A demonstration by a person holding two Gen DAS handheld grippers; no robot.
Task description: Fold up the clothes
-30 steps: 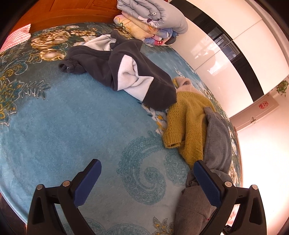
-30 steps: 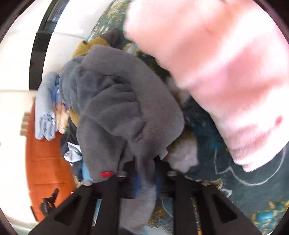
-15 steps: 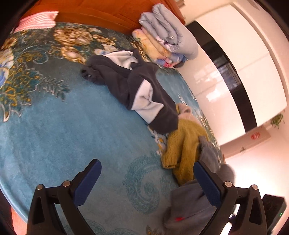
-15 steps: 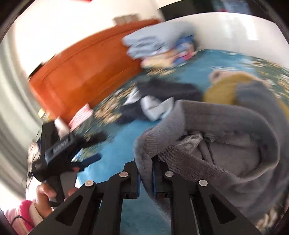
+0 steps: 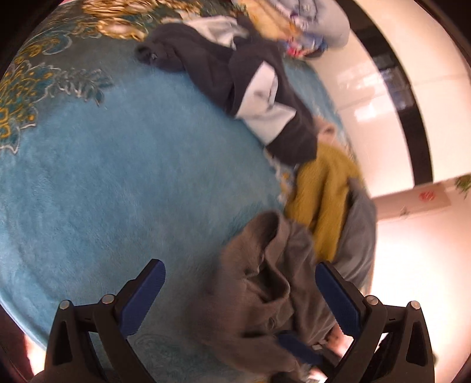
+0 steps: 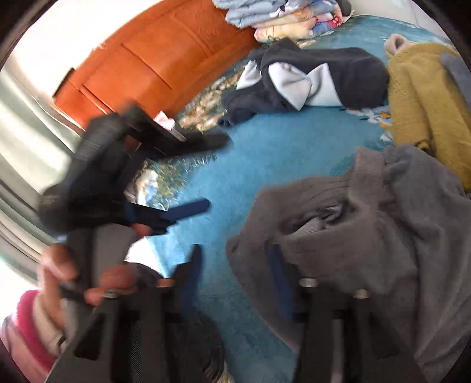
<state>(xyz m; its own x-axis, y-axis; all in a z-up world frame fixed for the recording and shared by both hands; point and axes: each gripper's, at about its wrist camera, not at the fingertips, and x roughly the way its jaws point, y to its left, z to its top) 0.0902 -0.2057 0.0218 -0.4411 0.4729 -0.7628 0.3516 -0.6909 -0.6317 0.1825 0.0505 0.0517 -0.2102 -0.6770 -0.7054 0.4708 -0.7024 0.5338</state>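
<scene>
A grey sweater point(image 5: 265, 294) lies bunched on the blue carpet point(image 5: 117, 191), between the fingers of my open left gripper point(image 5: 241, 282). In the right wrist view the grey sweater point(image 6: 368, 235) lies in front of my right gripper point(image 6: 235, 265), whose jaws stand apart; the cloth drapes against the right finger. The left gripper point(image 6: 188, 173) shows there, open, held in a hand. A mustard sweater point(image 5: 321, 194) and a dark navy and pale blue garment point(image 5: 259, 88) lie beyond.
Folded bedding point(image 6: 282, 17) is stacked at the carpet's far end by an orange wooden cabinet point(image 6: 164, 59). A white wall with a black band point(image 5: 412, 117) runs along the right. Blue-grey cloth point(image 5: 359, 244) lies beside the mustard sweater.
My right gripper has opened and let go of the grey sweater, which now lies on the carpet in front of the left gripper. Both cameras have swung.
</scene>
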